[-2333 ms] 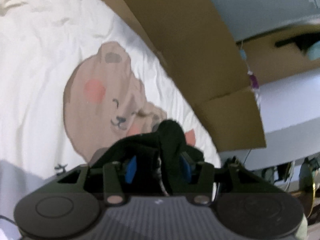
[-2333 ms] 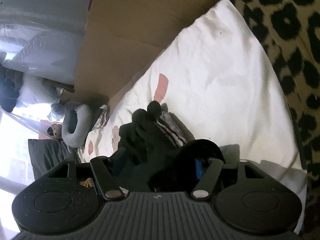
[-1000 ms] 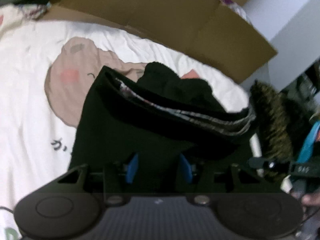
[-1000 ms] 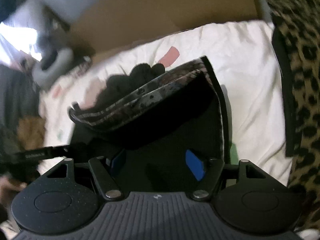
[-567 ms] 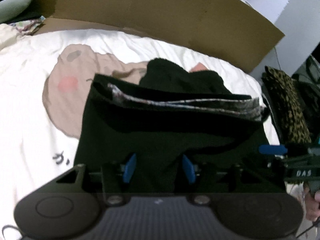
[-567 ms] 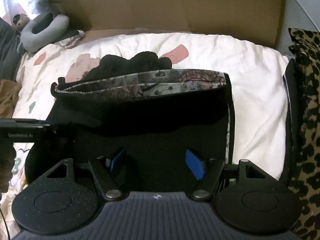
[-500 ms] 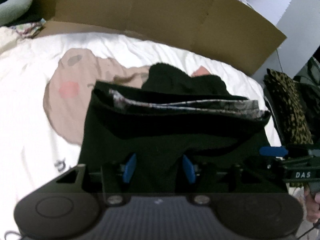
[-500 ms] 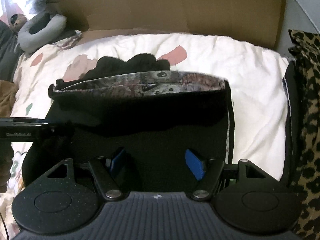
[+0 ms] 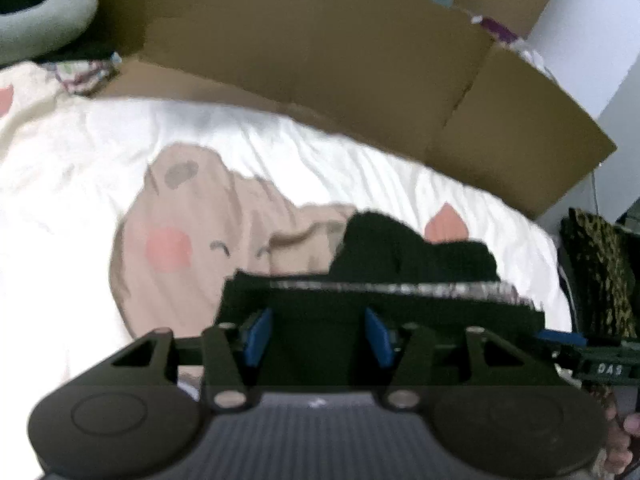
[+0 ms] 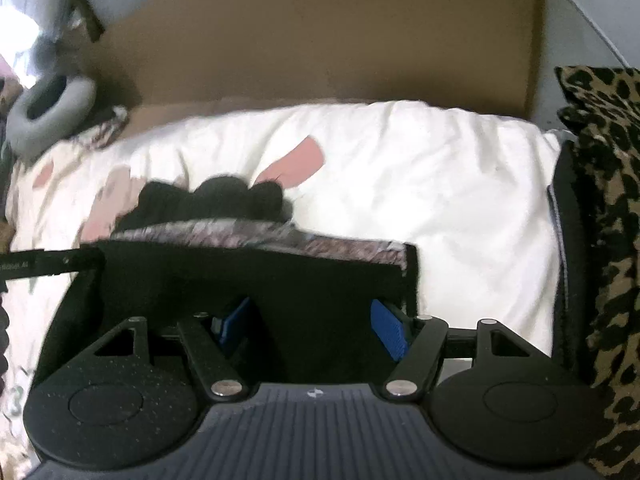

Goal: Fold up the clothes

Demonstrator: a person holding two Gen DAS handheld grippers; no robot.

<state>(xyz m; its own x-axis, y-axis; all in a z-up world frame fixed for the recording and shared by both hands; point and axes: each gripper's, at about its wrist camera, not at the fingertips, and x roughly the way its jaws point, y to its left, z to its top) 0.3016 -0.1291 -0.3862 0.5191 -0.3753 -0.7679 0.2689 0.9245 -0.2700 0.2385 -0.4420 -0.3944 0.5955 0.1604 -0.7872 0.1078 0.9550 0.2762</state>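
blk garment (image 9: 320, 316), patterned lining edge, flat-ish

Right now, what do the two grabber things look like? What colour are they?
Both look alike. The left gripper and right gripper are black plastic with bright blue pads inside their fingers. Each has a ribbed dark grey body, two round black discs at the sides, and small silver screws. From the left view, the other gripper's side shows white lettering. No sleeves or cables are clearly visible.

Black garment (image 10: 248, 276) — between spread tongs (image 10: 316, 330)
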